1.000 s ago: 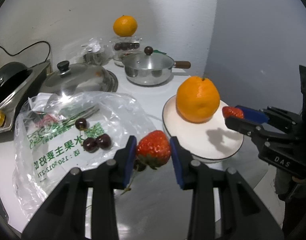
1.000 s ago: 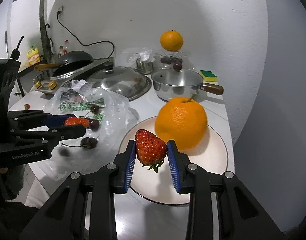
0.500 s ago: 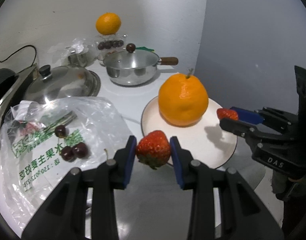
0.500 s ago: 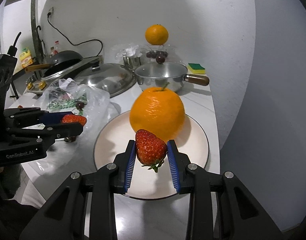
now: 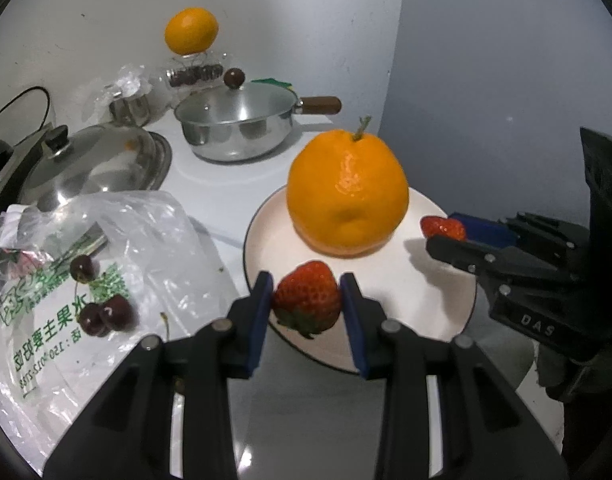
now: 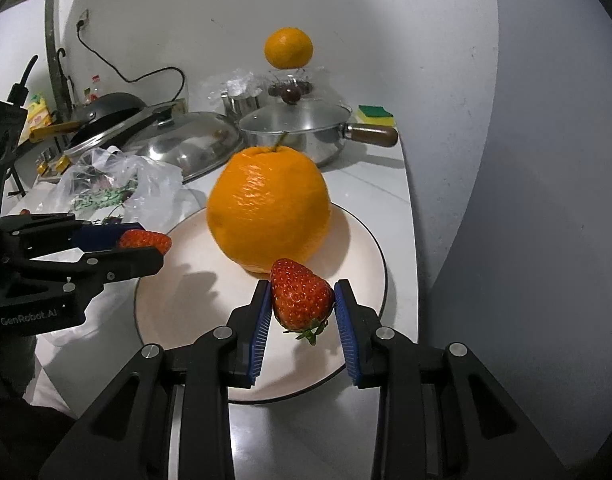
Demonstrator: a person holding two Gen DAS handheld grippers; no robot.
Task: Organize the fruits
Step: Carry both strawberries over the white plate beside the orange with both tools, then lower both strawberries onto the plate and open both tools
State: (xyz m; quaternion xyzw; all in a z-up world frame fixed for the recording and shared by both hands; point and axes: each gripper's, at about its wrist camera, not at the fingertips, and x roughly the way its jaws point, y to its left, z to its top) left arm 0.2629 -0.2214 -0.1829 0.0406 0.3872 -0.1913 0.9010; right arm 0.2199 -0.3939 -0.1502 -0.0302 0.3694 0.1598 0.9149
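A big orange sits on a round white plate. My left gripper is shut on a red strawberry just above the plate's near-left rim. My right gripper is shut on a second strawberry over the plate's near side, in front of the orange. Each gripper shows in the other's view, berry in its tips: the right gripper at the plate's right edge, the left gripper at its left edge. Three dark cherries lie on a clear plastic bag.
Behind the plate stand a lidded steel saucepan with a wooden handle and a domed steel lid. A second orange rests on a glass jar by the wall. A stove with a black pan is far left, a sponge far right.
Both grippers have moved in toward the plate and sunk a little, each still holding its strawberry. The orange and plate now loom larger and closer.
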